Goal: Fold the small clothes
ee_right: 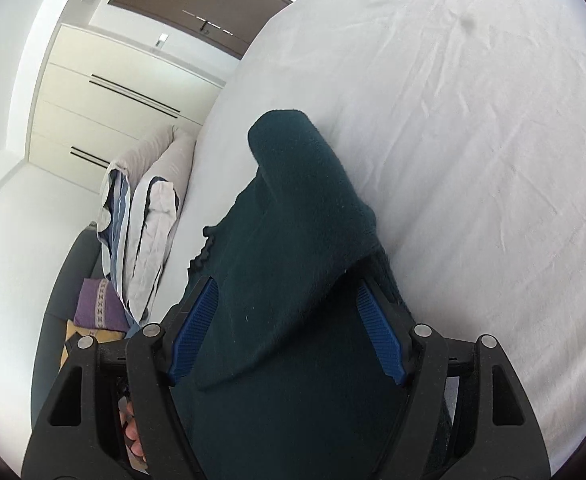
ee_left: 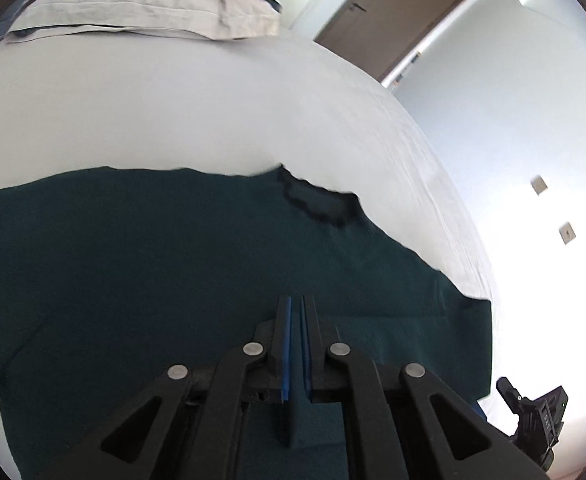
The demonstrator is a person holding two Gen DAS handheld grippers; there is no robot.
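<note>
No readable writing anywhere. Left tongs (ee_left: 296, 304) clenched, blue pads nearly together, nothing visibly between them, poised low over dark green garment (ee_left: 173, 264) spread on bed (ee_left: 173, 112). Right tongs (ee_right: 289, 300) spread wide, garment fold (ee_right: 293, 220) draped between fingers. Bare sheet beyond garment's far edge; pillows (ee_left: 153, 4) at headboard end.

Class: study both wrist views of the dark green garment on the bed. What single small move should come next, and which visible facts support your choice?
Probably close the right tool on the fold of the dark green garment lying between its open fingers. The left tool is nearly shut with no cloth visibly pinched, above cloth spread flat on the white sheet. Only the right tool seems placed to grip and carry the fold over.
</note>
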